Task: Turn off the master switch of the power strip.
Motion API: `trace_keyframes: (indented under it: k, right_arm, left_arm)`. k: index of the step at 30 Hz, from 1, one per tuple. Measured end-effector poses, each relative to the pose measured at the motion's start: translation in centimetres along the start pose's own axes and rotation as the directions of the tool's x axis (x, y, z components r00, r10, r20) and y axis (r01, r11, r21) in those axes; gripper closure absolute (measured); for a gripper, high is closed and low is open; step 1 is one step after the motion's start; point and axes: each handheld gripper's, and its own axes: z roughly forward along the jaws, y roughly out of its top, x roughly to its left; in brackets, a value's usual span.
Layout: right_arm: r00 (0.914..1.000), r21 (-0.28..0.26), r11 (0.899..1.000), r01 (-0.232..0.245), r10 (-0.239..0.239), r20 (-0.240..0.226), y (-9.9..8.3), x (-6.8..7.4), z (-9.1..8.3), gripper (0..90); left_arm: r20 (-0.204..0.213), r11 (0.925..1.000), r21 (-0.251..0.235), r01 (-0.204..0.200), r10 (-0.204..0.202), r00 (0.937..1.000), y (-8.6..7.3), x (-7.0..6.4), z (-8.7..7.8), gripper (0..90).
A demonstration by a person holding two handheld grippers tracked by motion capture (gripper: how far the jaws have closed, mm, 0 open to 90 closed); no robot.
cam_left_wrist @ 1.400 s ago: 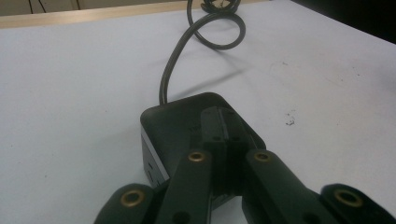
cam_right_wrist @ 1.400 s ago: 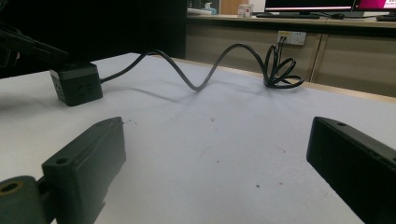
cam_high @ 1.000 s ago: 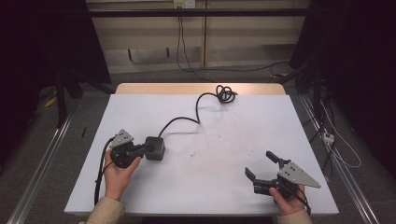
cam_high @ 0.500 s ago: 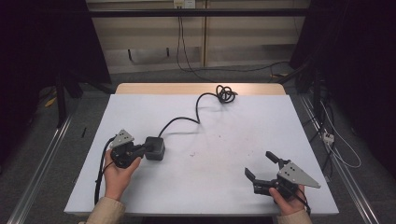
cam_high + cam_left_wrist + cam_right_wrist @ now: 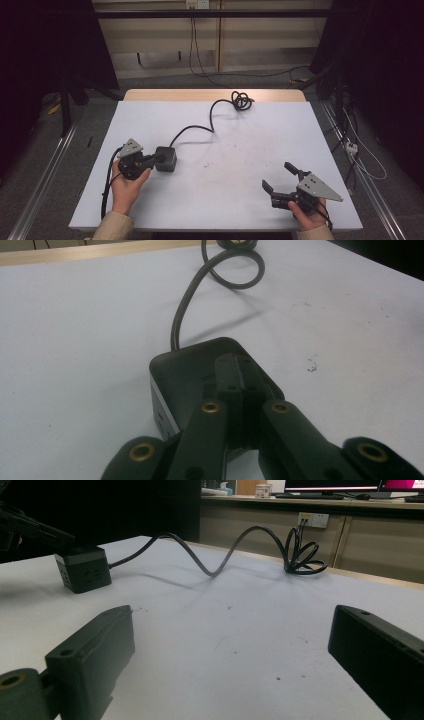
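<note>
Left gripper (image 5: 152, 161) with jaws drawn together over the top of the cube (image 5: 166, 159) — a black socket block with a cord (image 5: 210, 122) leaving its far side. In the left gripper view the two jaws meet pad to pad on the cube's (image 5: 200, 370) upper face; whether they pinch a raised part there or merely press on the lid cannot be told. The cube sits on the table (image 5: 240, 150) directly under and just ahead of these jaws. Its cord (image 5: 185, 310) runs away from the jaw tips and curls into a loop farther off, near the table's far edge.

Right gripper (image 5: 282, 182) spread wide, holding nothing, well apart from the cube. In the right gripper view the cube (image 5: 82, 570) stands far ahead and to the left of its jaws, socket faces toward the camera, while the cord (image 5: 220, 555) arcs across to a coil (image 5: 302, 555) ahead on the right.

Step in hand, as judged: steadying or shifting the cube with the left gripper. To do it well, keep the jaws centred on the cube so it does not twist, move low and slowly so the stiff cord neither drags nor tips it — and bring the open right gripper toward the cord's slack only once the cube is steady
</note>
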Motion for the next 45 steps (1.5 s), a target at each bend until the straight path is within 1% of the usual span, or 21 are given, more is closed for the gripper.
trace_keyframes:
  k: [3,8,11,13,14,15,21,27,31,41,45]
  right_arm:
    - [1.0000,-0.001,1.000,0.002,-0.002,0.000,0.01,0.01,-0.02,4.2]
    - [1.0000,0.000,1.000,0.001,-0.001,0.002,0.02,-0.04,-0.04,4.2]
    - [1.0000,-0.001,1.000,0.000,0.000,0.003,0.03,-0.04,-0.06,4.2]
    - [1.0000,-0.002,1.000,0.001,-0.001,0.003,0.05,-0.05,-0.08,4.3]
    - [1.0000,-0.001,1.000,0.000,0.000,0.003,0.04,-0.05,-0.07,4.2]
    - [1.0000,-0.001,1.000,0.000,0.000,0.003,0.04,-0.05,-0.07,4.2]
    - [1.0000,0.000,1.000,0.003,-0.003,0.001,0.04,0.01,-0.02,4.2]
    - [1.0000,0.000,1.000,0.002,-0.002,0.000,0.06,0.05,-0.01,4.2]
    - [1.0000,-0.001,1.000,0.003,-0.003,0.003,0.06,0.02,-0.04,4.3]
    - [1.0000,-0.001,1.000,0.003,-0.003,0.003,0.06,0.03,-0.03,4.2]
    - [1.0000,-0.001,1.000,0.003,-0.003,0.004,0.07,0.01,-0.05,4.3]
  left_arm:
    - [-0.004,1.0000,-0.001,-0.003,0.003,1.0000,-0.01,-0.06,0.01,90.0]
    - [0.000,0.9999,-0.004,0.014,-0.014,0.9999,-0.02,-0.05,0.02,90.0]
    - [0.001,0.9999,0.000,0.014,-0.014,0.9999,-0.01,-0.02,-0.01,90.0]
    - [-0.002,0.9999,-0.006,0.015,-0.015,0.9999,-0.02,-0.09,0.02,90.0]
    - [-0.006,1.0000,0.003,0.005,-0.005,1.0000,0.01,-0.10,-0.01,90.0]
    - [-0.008,1.0000,0.004,0.004,-0.004,1.0000,0.02,-0.12,-0.01,90.0]
    - [-0.010,0.9997,0.006,0.024,-0.024,0.9997,0.11,-0.17,0.06,90.0]
    - [-0.022,0.9998,0.017,0.014,-0.013,0.9997,0.22,-0.28,0.08,90.0]
    - [-0.026,0.9996,0.020,0.017,-0.017,0.9995,0.22,-0.38,0.12,90.0]
    - [-0.026,0.9996,0.020,0.018,-0.018,0.9995,0.21,-0.35,0.11,90.0]
    - [-0.021,0.9995,0.017,0.025,-0.025,0.9995,0.20,-0.30,0.10,90.0]
